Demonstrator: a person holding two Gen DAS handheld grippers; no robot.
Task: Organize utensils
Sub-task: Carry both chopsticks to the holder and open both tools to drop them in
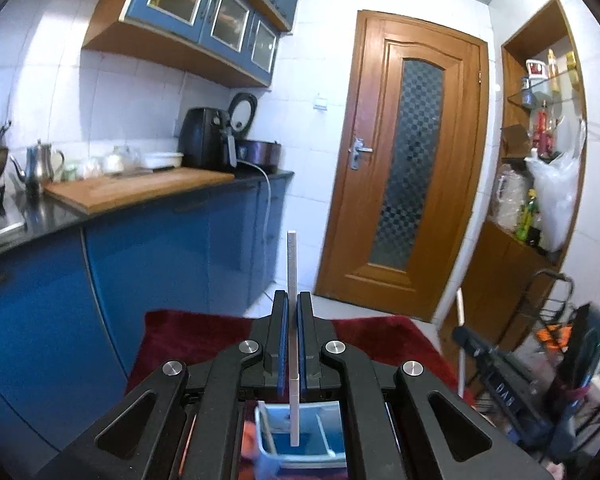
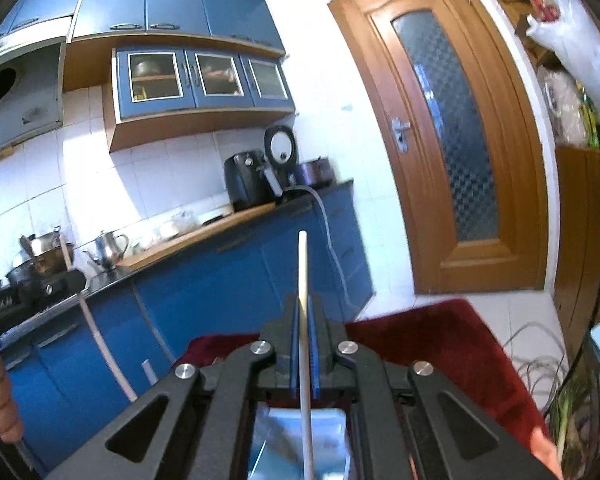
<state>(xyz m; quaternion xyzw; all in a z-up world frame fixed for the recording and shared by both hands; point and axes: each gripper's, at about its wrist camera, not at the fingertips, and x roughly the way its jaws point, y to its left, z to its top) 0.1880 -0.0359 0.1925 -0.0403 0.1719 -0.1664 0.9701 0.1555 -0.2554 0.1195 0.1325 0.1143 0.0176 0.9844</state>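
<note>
While both grippers are hovering over a red cloth (image 1: 188, 332), each is lowering a pale stick into a blue tray (image 1: 300, 440) below its jaws. The left gripper (image 1: 293, 308) is clamping a flat grey stick (image 1: 292, 264); the right gripper (image 2: 303, 312) is clamping a white chopstick (image 2: 302, 264). Keeping each upright should help it land inside a compartment. Only the left view is showing the tray's dividers; only the right view is showing the other gripper.

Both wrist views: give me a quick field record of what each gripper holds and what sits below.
left gripper: shut on flat white stick, upright between the fingers
right gripper: shut on thin round white stick, upright
below left: light blue divided plastic bin, stick's lower end over it
below right: same bin
surface: dark red plush cloth
</note>
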